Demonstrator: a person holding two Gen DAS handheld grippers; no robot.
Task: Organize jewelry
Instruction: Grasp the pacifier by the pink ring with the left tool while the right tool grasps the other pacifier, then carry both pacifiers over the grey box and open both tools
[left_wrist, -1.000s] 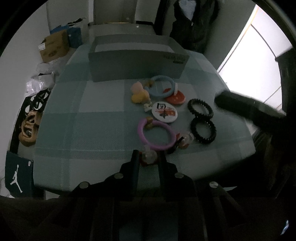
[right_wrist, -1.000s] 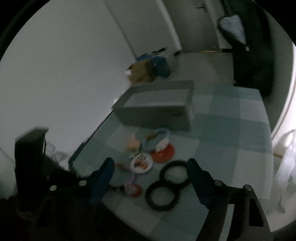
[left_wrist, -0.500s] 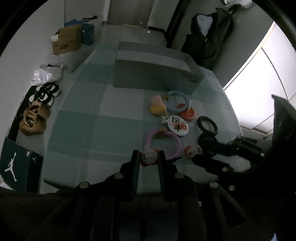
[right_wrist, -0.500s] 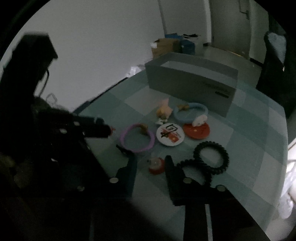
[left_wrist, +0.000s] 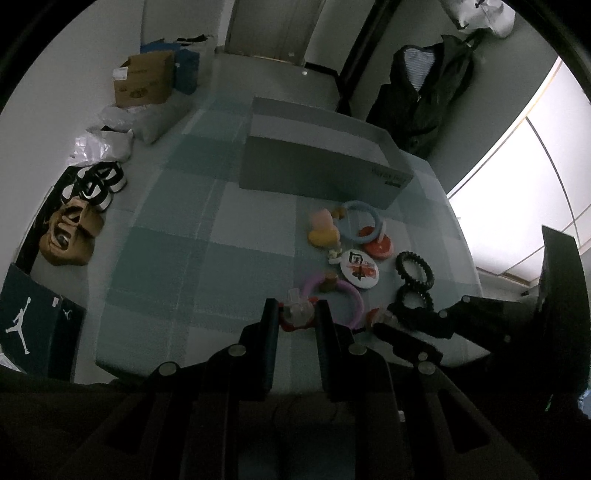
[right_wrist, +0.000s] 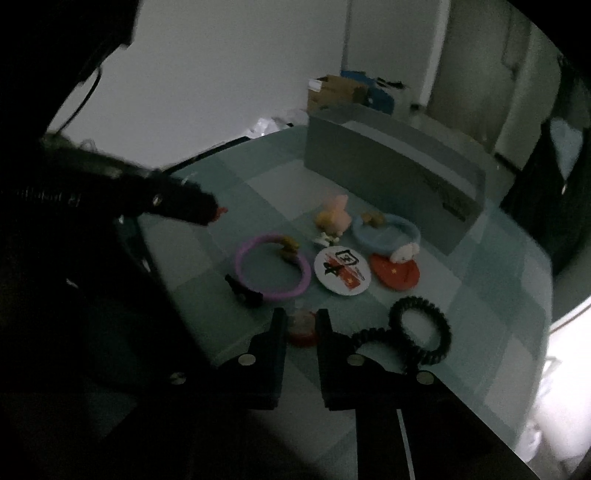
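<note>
My left gripper (left_wrist: 295, 314) is shut on a small red and clear trinket (left_wrist: 297, 314) and holds it above the table's near edge. My right gripper (right_wrist: 301, 326) is shut on a second red and clear trinket (right_wrist: 303, 328) low over the table. A pink ring bracelet (right_wrist: 273, 266), a white round badge (right_wrist: 341, 271), a red badge (right_wrist: 397, 275), a blue bracelet (right_wrist: 386, 234), a yellow-pink duck figure (right_wrist: 332, 218) and two black coil hair ties (right_wrist: 421, 328) lie on the checked cloth. A grey box (left_wrist: 321, 166) stands behind them.
The table's near edge (left_wrist: 147, 365) runs just ahead of the left gripper. Shoes (left_wrist: 70, 236), a cardboard box (left_wrist: 144, 79) and a dark shoebox (left_wrist: 33, 325) sit on the floor at the left. A dark jacket (left_wrist: 424, 96) hangs behind the table.
My right gripper came in over the table and closed on the second red trinket. My left gripper lifted and drew back with its trinket held.
</note>
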